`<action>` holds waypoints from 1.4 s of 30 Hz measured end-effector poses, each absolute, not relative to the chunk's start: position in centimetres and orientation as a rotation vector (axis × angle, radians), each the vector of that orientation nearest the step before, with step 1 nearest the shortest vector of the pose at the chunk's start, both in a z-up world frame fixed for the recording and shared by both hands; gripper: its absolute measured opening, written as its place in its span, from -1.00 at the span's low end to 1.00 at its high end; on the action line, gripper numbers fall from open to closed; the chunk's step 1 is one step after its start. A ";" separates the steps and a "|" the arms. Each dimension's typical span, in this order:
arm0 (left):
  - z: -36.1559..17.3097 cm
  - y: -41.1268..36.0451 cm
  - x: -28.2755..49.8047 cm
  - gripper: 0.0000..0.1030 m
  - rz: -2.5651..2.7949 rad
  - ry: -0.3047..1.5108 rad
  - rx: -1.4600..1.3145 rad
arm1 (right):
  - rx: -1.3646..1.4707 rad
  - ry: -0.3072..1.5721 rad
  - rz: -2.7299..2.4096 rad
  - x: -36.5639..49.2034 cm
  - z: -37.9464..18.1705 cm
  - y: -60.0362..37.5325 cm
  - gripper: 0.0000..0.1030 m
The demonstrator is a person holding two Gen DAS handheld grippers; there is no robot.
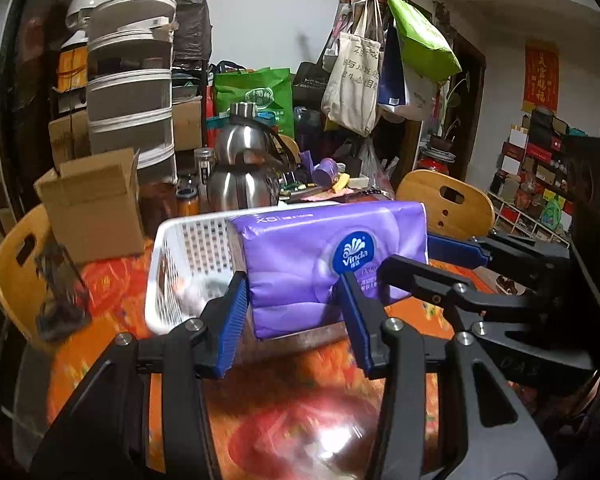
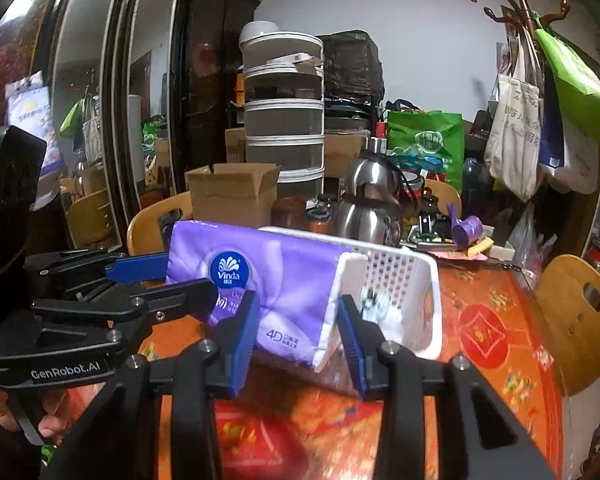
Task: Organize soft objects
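A purple Vinda tissue pack (image 1: 324, 264) is held above the table, partly over a white perforated basket (image 1: 188, 256). My left gripper (image 1: 296, 316) is shut on the pack's near end, a blue pad on each side. In the right wrist view the pack (image 2: 268, 280) leans into the basket (image 2: 396, 292). My right gripper (image 2: 300, 340) has its jaws around the pack's lower right end and the basket's near wall. The other gripper also grips the pack from the side in each view (image 1: 440, 268) (image 2: 172, 280).
An orange-red patterned cloth covers the table (image 2: 492, 340). A cardboard box (image 1: 92, 204), steel kettles (image 1: 240, 168), jars and clutter stand behind the basket. Wooden chairs (image 1: 448, 208) (image 2: 580, 320) ring the table. A coat rack with bags (image 1: 364, 76) stands beyond.
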State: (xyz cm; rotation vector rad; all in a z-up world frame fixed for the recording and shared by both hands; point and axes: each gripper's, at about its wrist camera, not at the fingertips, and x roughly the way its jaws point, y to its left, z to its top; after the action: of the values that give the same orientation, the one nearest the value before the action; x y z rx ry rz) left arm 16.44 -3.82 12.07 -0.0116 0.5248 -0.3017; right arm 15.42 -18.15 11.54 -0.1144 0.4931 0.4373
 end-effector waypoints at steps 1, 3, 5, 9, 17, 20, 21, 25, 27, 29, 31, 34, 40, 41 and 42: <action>12.4 -3.7 17.4 -0.16 -0.302 0.526 -0.013 | -0.111 0.497 0.437 16.6 12.1 -18.2 -0.24; 13.0 -3.6 19.6 -0.16 -0.297 0.532 -0.006 | -0.103 0.498 0.440 18.6 12.8 -18.2 -0.24; 13.4 -3.4 21.8 -0.16 -0.298 0.542 -0.004 | -0.092 0.510 0.440 20.6 13.2 -18.1 -0.24; 13.1 -2.9 26.3 -0.16 -0.301 0.587 -0.014 | -0.094 0.523 0.435 24.2 13.1 -17.8 -0.24; 9.6 -2.4 34.0 -0.11 -0.281 0.686 -0.044 | -0.061 0.567 0.435 30.1 10.5 -17.6 -0.24; 7.6 -2.5 36.0 -0.11 -0.270 0.723 -0.051 | -0.056 0.598 0.416 31.9 9.0 -17.3 -0.24; 7.2 -2.5 36.2 -0.11 -0.270 0.728 -0.056 | -0.064 0.606 0.409 32.3 8.6 -17.2 -0.24; 5.9 -2.5 36.7 0.07 -0.270 0.738 -0.071 | -0.083 0.606 0.401 32.6 7.5 -17.3 -0.23; 5.4 -1.9 36.5 0.49 -0.258 0.751 -0.093 | -0.083 0.626 0.410 32.8 7.0 -17.6 -0.08; 5.2 -0.9 36.1 0.84 -0.237 0.736 -0.105 | -0.063 0.631 0.399 32.4 6.9 -18.5 0.55; 5.1 -0.1 35.8 0.88 -0.220 0.726 -0.118 | -0.044 0.615 0.362 32.1 6.9 -19.9 0.67; 4.8 0.3 35.6 0.88 -0.228 0.744 -0.127 | 0.017 0.658 0.340 32.5 6.3 -21.7 0.67; 5.4 -0.8 33.0 0.88 -0.225 0.733 -0.081 | -0.015 0.680 0.318 31.5 5.7 -21.5 0.67; 5.8 -0.9 32.2 0.88 -0.227 0.725 -0.078 | -0.021 0.683 0.320 31.1 5.8 -21.3 0.67; 6.3 -1.0 31.1 0.88 -0.226 0.711 -0.068 | -0.021 0.681 0.340 30.5 6.0 -21.1 0.67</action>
State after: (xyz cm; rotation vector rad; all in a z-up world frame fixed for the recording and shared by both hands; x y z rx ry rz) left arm 31.06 -1.01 6.30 -0.0679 0.7110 -0.2258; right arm 30.52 -21.08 5.99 -0.0205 0.6805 0.3402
